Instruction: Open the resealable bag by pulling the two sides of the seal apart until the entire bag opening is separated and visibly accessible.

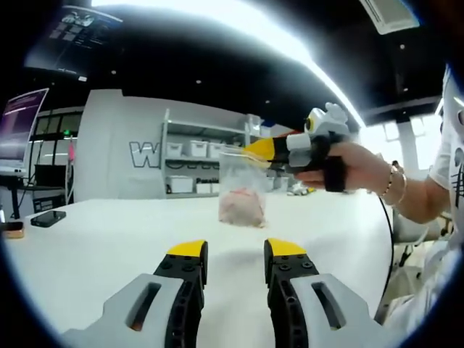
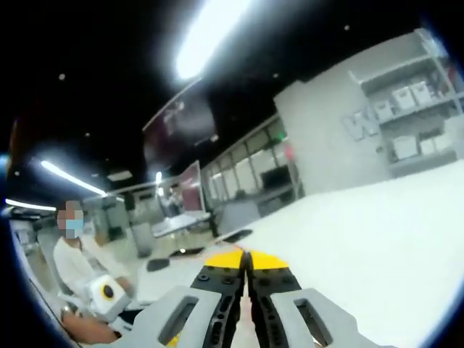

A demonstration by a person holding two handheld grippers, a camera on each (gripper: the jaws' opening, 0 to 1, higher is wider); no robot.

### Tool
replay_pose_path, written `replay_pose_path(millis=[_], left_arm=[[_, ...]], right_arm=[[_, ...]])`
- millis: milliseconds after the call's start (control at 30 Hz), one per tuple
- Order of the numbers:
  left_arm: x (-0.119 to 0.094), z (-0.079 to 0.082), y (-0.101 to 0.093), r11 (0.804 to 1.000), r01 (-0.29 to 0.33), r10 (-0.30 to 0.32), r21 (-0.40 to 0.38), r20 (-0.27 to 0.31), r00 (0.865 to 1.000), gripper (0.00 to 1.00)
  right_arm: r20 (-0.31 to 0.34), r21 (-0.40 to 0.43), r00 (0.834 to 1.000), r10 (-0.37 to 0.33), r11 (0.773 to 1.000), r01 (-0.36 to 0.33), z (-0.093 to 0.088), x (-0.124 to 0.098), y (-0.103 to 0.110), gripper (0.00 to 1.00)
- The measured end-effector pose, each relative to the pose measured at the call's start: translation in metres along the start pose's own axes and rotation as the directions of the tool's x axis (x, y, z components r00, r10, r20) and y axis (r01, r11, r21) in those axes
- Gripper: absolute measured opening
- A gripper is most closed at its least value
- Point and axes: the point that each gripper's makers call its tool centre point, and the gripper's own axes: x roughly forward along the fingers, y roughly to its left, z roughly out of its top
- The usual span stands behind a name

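A clear resealable bag point(image 1: 243, 190) with a pink lump in its bottom stands upright on the white table point(image 1: 109, 246), a short way ahead of my left gripper point(image 1: 235, 250). That gripper is open, hovers low over the table and has nothing between its yellow tips. My right gripper point(image 1: 262, 151) comes in from the right in a person's hand point(image 1: 355, 167), its yellow tips pinched on the bag's top edge. In the right gripper view its jaws point(image 2: 246, 259) are pressed together, and the bag is hidden below them. The left gripper point(image 2: 105, 296) shows at the lower left.
A dark phone point(image 1: 48, 217) and a small brown thing point(image 1: 13, 229) lie at the table's left edge. Shelves with white bins point(image 1: 196, 163) stand behind the table. The person point(image 2: 72, 261) sits at the table's side, their arm point(image 1: 420, 196) at the right.
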Motion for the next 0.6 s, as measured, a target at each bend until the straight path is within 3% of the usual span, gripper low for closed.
replay_pose_path(millis=[600], left_arm=[[0.002,0.000,-0.004,1.000,-0.002,0.002,0.001,-0.009,1.000,0.31]], right_arm=[[-0.022,0.011,0.999,-0.038,0.999,0.038,-0.007,0.016,-0.021,0.00]])
